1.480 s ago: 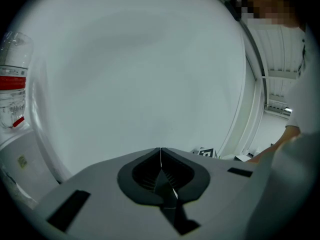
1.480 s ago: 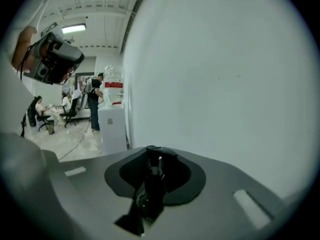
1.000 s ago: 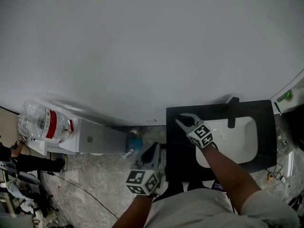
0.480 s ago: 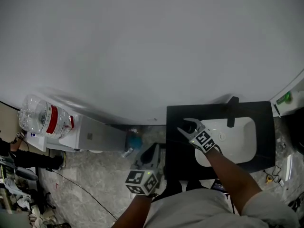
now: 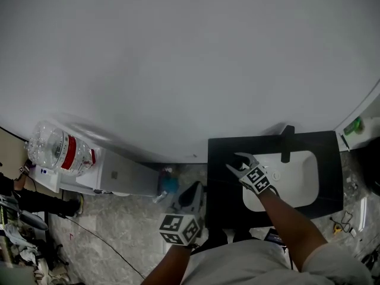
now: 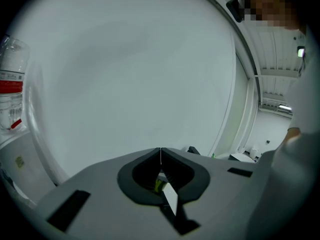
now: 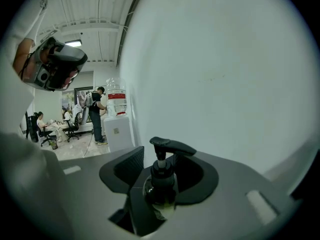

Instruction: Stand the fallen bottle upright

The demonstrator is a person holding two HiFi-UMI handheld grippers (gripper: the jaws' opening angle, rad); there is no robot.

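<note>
a white wall (image 5: 178,52) fills most of the head view. below it a black counter (image 5: 222,186) holds a white sink (image 5: 297,180). the left gripper (image 6: 160,156) hangs beside the counter's left edge, over the floor (image 5: 119,230), jaws pressed together on nothing. the right gripper (image 5: 236,162) is over the counter, left of the sink, jaws opening. the bottle (image 7: 161,181) stands upright between them.

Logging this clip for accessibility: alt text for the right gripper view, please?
A dark pump bottle stands upright between the opening jaws of the right gripper. White wall behind; water dispenser and people far left.
</note>
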